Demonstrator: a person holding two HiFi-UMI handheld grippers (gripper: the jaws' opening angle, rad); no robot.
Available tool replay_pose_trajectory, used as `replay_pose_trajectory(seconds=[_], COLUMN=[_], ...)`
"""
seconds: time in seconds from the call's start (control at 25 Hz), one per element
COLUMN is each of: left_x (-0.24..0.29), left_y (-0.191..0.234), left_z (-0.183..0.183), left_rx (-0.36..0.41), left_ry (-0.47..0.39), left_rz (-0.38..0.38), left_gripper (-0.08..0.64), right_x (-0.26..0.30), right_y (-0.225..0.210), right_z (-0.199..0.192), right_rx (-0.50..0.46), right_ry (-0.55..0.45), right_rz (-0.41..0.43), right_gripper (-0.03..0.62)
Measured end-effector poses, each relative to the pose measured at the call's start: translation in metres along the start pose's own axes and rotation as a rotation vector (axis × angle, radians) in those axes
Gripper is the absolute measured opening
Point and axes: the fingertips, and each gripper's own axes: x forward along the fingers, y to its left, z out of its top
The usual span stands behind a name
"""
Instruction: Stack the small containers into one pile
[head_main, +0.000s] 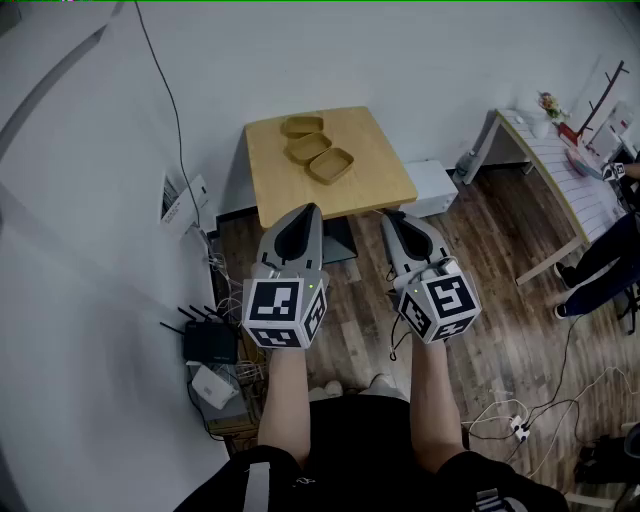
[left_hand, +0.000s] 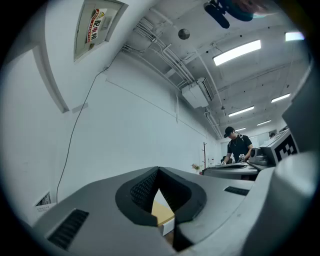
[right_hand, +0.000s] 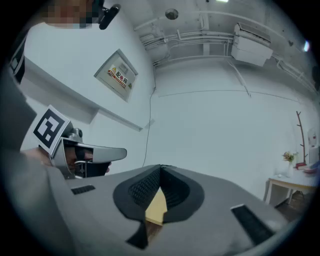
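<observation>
The wooden floor spreads under me, with a white desk off at two o'clock in the head view. The small light-wood table stands straight ahead at twelve o'clock, against the white wall.

My left claw and my right claw are held out side by side, level, both aimed at the near edge of that table and still short of it, over the floor. In the left gripper view my left claw has its jaws pressed together with nothing between the pads; only a sliver of the tabletop shows through the notch below them. My right claw is the same in the right gripper view: jaws closed, empty, a wedge of table wood behind them.

The three small containers sit on the far left part of the table in a slanted row, running from eleven o'clock down toward five, each separate and unstacked. They lie close together; I cannot tell whether their rims touch.

A black router lies on the floor at eight o'clock.
</observation>
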Motion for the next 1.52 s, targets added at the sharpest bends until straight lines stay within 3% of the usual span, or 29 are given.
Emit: replay_pose_trajectory(seconds=[0.28, 0.8, 1.28, 1.52], left_x=[-0.006, 0.005, 0.02, 0.038], left_y=[-0.003, 0.013, 0.032, 0.04], left_z=[-0.003, -0.012, 0.019, 0.046], left_rx=[-0.001, -0.03, -0.008, 0.015], left_ry=[0.018, 0.032, -0.033, -0.09], left_rz=[-0.037, -0.037, -0.01, 0.001], left_gripper=[0.005, 0.005, 0.005, 0.003], right_x=[-0.002, 0.011, 0.037, 0.045], right_y=[0.011, 0.004, -0.001, -0.019], right_z=[-0.004, -0.01, 0.014, 0.044], right_rx=[0.009, 0.033, -0.012, -0.042], right_ry=[0.004, 0.009, -0.014, -0.083], right_rz=[-0.009, -0.026, 0.007, 0.006], right_gripper=[0.005, 0.005, 0.005, 0.005])
